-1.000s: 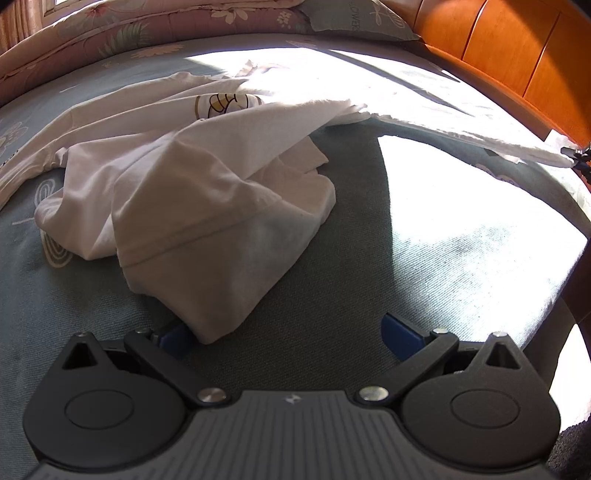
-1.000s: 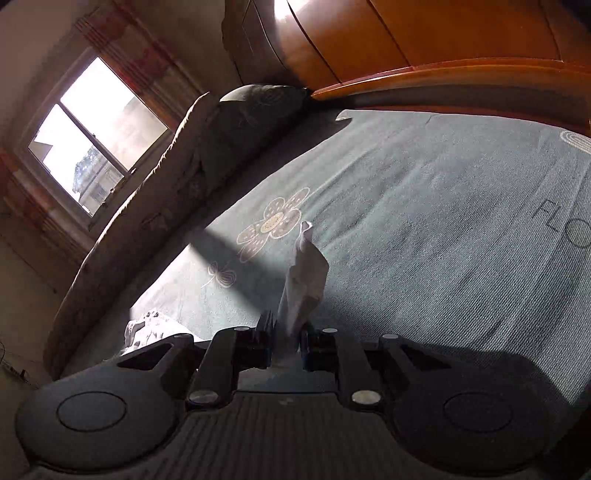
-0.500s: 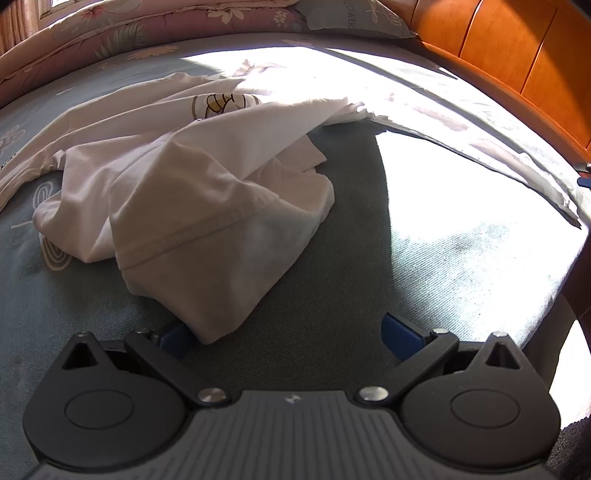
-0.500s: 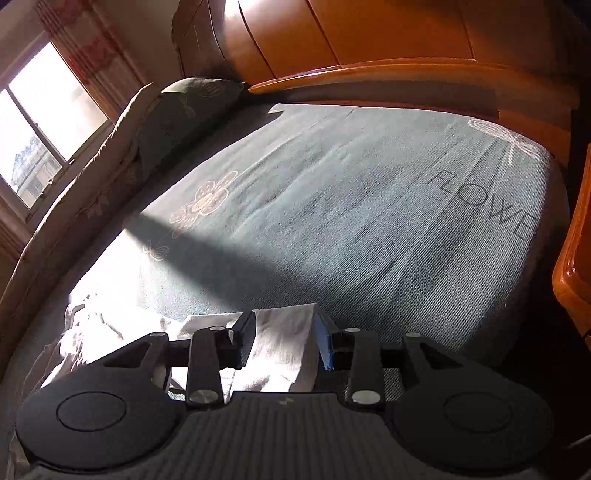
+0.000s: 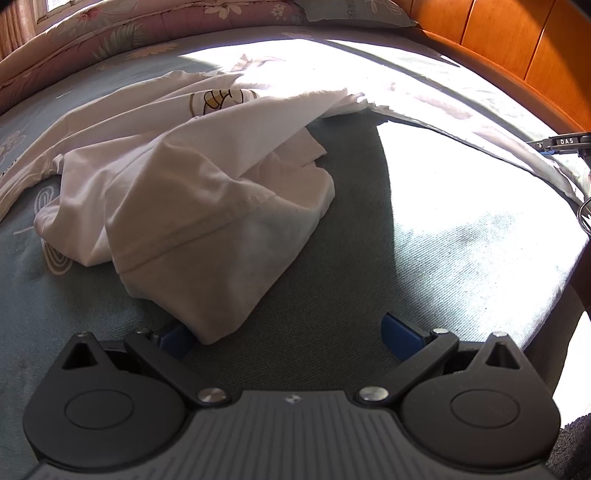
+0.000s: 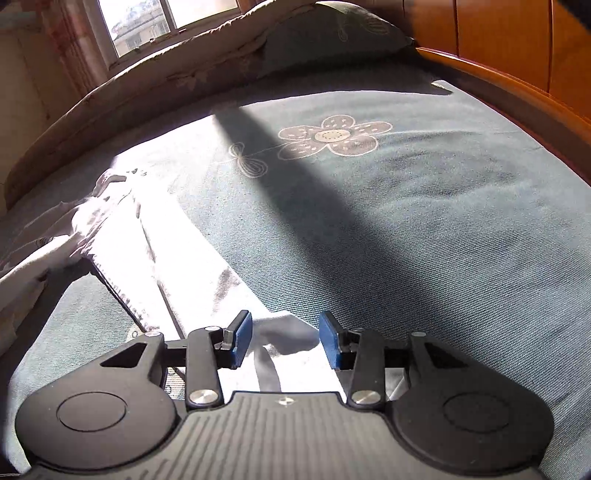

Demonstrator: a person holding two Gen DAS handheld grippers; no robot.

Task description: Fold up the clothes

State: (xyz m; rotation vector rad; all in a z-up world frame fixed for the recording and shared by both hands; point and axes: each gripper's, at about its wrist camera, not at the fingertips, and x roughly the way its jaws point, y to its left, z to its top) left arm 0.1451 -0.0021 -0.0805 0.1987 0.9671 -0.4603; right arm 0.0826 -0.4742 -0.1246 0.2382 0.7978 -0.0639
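A white garment (image 5: 207,206) is seen crumpled in a heap on the blue-green bed (image 5: 461,251), its hemmed edge folded over toward the near edge of the mattress, while a long strip of it is stretched away across the sunlit part toward the side by the wooden headboard (image 5: 517,55). The left gripper (image 5: 286,332) is held low at the near edge with its blue-padded fingers (image 5: 400,332) spread wide apart — nothing is gripped, though a corner of the heap is draped over the left-hand pad. In the right wrist view, the right gripper (image 6: 285,339) is shown with its fingers (image 6: 242,334) apart as well; the end of the stretched white strip (image 6: 162,254) is laid flat on the bed between them, unclamped. A flower print (image 6: 334,136) is visible on the bedcover beyond, partly crossed by a dark shadow — a pillow (image 6: 332,37) and a folded quilt (image 6: 129,88) are lined along the far edge under the window (image 6: 162,18).
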